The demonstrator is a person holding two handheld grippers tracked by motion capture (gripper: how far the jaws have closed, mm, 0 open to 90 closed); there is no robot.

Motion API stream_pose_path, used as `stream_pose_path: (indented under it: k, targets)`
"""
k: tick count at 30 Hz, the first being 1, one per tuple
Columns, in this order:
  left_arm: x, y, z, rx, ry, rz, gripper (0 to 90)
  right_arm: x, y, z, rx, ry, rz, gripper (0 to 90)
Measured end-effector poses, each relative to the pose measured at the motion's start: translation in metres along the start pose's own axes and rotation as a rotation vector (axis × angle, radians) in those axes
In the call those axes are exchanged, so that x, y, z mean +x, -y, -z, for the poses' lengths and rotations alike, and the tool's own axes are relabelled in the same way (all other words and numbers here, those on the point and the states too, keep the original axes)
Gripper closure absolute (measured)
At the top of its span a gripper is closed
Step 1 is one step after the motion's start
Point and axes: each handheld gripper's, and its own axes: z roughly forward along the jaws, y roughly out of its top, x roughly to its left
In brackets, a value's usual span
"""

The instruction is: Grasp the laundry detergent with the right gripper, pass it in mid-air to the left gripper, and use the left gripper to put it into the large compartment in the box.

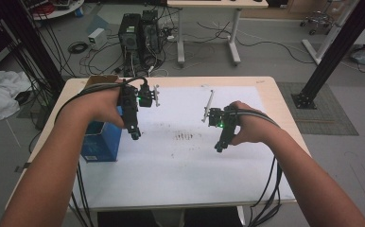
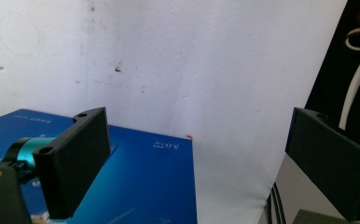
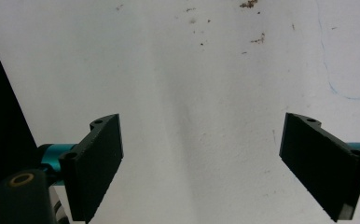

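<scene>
— Where did the blue box sit?
— At the table's left edge, just beside the left gripper, whose jaws stood wide apart, empty.
— And the right gripper?
— Spread open too, over the white sheet, well apart from the box.

Your workspace: a grey floor strewn with cables.
Beyond your desk's far edge stand two computer towers and a white table.
</scene>
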Motion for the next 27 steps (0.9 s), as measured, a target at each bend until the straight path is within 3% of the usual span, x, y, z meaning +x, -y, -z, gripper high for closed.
stream_pose_path:
  k: [1, 7, 10, 27]
  targets:
    - [0.000, -0.002, -0.003, 0.008, 0.003, -0.008, 6.5, -0.002, -0.001, -0.001, -0.009, 0.001, 0.021, 12.6]
    - [-0.004, -0.011, -0.013, 0.022, 0.001, -0.030, 6.5, -0.002, -0.002, 0.000, 0.015, -0.002, 0.017, 12.5]
    - [-0.008, -0.017, -0.019, 0.027, 0.005, -0.061, 6.5, -0.004, -0.002, 0.000, 0.025, -0.014, 0.020, 12.6]
    - [-0.009, -0.017, -0.019, 0.008, 0.003, -0.071, 6.5, -0.003, -0.005, 0.001, 0.036, -0.017, 0.029, 12.6]
